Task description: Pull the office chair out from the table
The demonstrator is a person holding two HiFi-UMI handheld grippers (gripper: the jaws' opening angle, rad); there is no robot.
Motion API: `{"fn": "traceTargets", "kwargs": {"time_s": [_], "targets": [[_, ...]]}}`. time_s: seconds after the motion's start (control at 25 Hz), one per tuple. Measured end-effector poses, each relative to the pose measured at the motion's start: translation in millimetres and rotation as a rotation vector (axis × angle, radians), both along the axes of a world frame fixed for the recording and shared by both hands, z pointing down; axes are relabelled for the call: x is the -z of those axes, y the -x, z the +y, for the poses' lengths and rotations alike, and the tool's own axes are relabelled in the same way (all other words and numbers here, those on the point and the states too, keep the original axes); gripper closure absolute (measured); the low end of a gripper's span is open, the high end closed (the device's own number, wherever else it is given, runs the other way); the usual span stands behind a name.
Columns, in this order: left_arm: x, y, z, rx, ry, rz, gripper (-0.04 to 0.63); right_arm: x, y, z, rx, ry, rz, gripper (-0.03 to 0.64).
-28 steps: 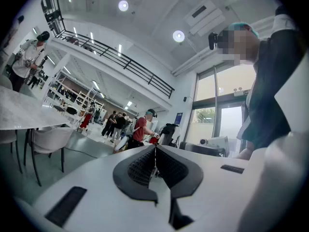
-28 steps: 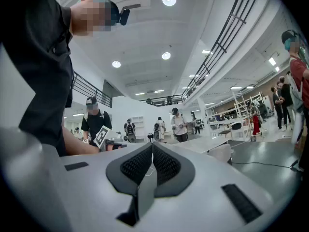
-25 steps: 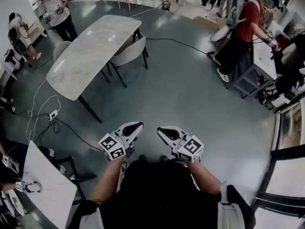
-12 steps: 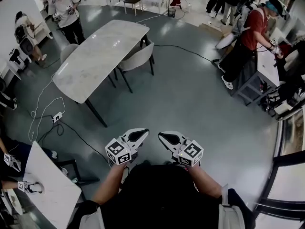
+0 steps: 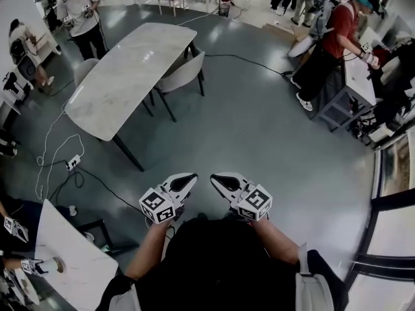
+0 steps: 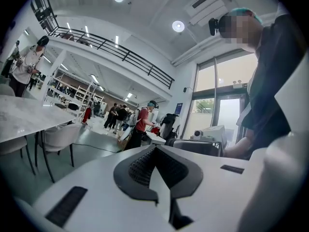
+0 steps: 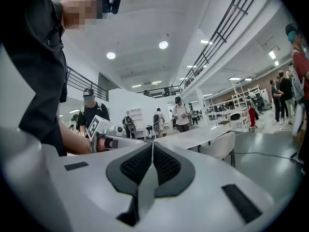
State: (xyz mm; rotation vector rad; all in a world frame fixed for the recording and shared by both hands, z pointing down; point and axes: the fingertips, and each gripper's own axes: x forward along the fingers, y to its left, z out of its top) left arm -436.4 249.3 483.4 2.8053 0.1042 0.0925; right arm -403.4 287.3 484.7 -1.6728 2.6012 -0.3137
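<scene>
In the upper middle of the head view, chair (image 5: 181, 75) tucked against the right-hand long edge of the table (image 5: 123, 76), seat under the top, back turned to the open floor (image 5: 259, 128). Lies up-frame and a shade left of both grippers, well apart from them, with only bare floor between.

Pressed together and pinching nothing: left gripper (image 5: 188, 179). Same for the right gripper (image 5: 217, 179), shut tight and empty. Both low in the middle of the frame, side by side, noses pointing up-frame toward the chair.

Left gripper almost straight below the chair's back, so marginally the nearer, though little in it. Table's long axis slanting from lower left to upper right; likely way out for the chair across that line, toward the lower right. Probably calls for closing the gap and spreading jaws before any hold on the back. Second chair (image 5: 83, 70) on the table's far side, farther off and not the likely target.
</scene>
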Motion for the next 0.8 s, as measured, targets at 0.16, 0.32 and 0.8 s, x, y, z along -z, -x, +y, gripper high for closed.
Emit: {"fn": "traceTargets", "kwargs": {"time_s": [0.16, 0.32, 0.8], "targets": [[-11, 4, -7, -0.008, 0.027, -0.012, 0.583, 2, -4, -2, -0.050, -0.009, 0.002, 0.595], [-13, 3, -10, -0.026, 0.044, -0.001, 0.583, 1, -7, -4, -0.073, 0.003, 0.029, 0.595], [-25, -19, -47, -0.042, 0.033, -0.001, 0.583, -12, -33, -38, -0.093, 0.025, 0.018, 0.595]]}}
